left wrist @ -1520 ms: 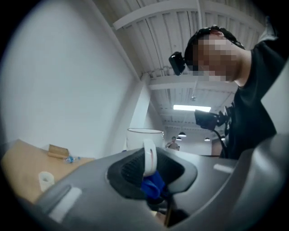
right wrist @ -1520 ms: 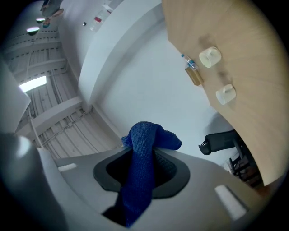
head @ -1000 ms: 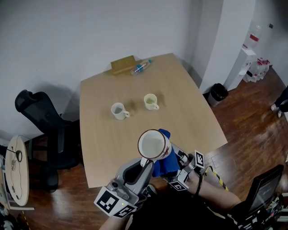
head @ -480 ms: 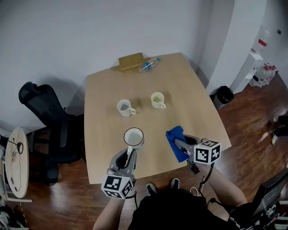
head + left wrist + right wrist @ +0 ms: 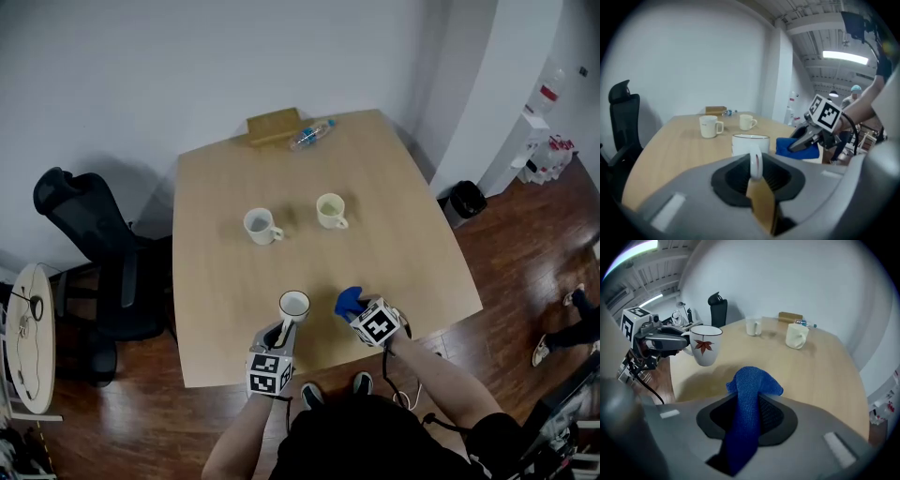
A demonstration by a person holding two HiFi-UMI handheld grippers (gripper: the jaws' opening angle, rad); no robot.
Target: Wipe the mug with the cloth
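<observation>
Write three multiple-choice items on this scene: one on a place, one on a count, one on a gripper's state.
1. Where does the plastic bottle lie?
A. On the floor
B. At the table's far edge, beside the wooden block
C. Between two mugs

2. How many mugs does the head view show?
A. Two
B. Three
C. Five

3. What state is the right gripper in?
A. Open, empty
B. Shut on a mug's handle
C. Shut on the blue cloth

Answers:
1 B: the bottle lies next to the block at the far edge.
2 B: a white mug and a cream mug stand mid-table, and the left gripper holds the held mug by its handle.
3 C: the cloth is pinched between its jaws.
</observation>
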